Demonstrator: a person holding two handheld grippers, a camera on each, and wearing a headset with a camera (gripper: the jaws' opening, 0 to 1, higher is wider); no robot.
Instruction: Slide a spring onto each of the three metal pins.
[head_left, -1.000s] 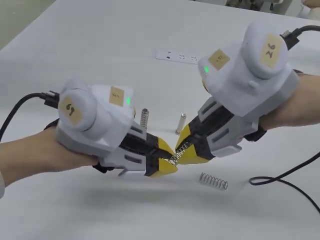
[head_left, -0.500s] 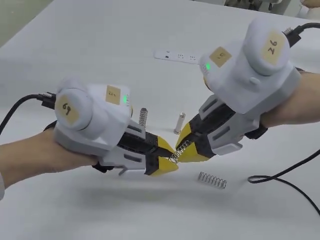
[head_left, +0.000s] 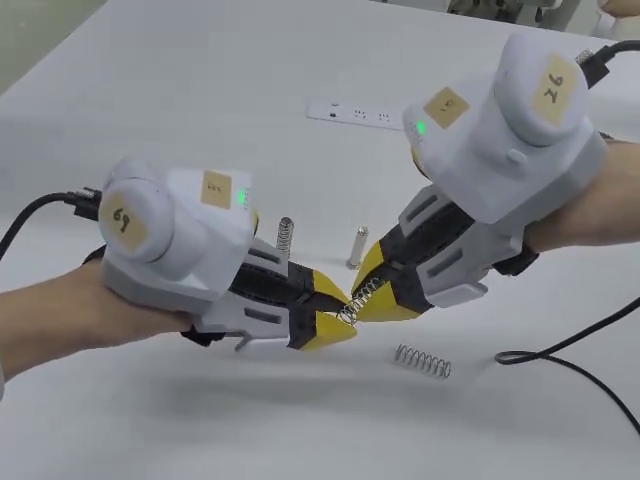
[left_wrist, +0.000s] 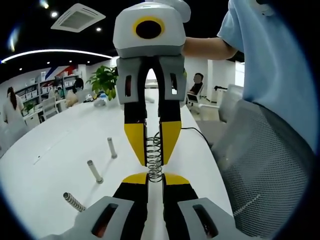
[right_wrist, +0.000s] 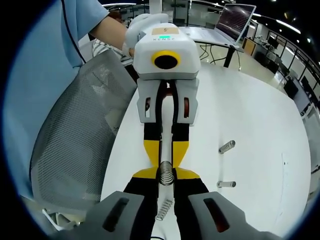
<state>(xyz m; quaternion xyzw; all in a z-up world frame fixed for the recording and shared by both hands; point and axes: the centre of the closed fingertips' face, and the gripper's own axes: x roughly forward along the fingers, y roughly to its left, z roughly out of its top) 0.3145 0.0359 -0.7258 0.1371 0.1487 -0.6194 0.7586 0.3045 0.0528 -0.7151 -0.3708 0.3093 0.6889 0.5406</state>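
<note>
Since 1 second ago your 2 grippers barely moved; they stayed tip to tip above the table (head_left: 200, 100). The left gripper (head_left: 340, 316) and the right gripper (head_left: 362, 302) were both clamped on the held spring (head_left: 357, 298), each at 1 end. The first pin (left_wrist: 74, 201) wore a spring already, while the middle pin (left_wrist: 95, 171) and the far pin (left_wrist: 112, 148) were bare. The loose spring (head_left: 422, 360) lay near. I judged this was spring 2, in handover. Next, 1 gripper had to let go and the other had to stand the spring upright over a bare pin
</note>
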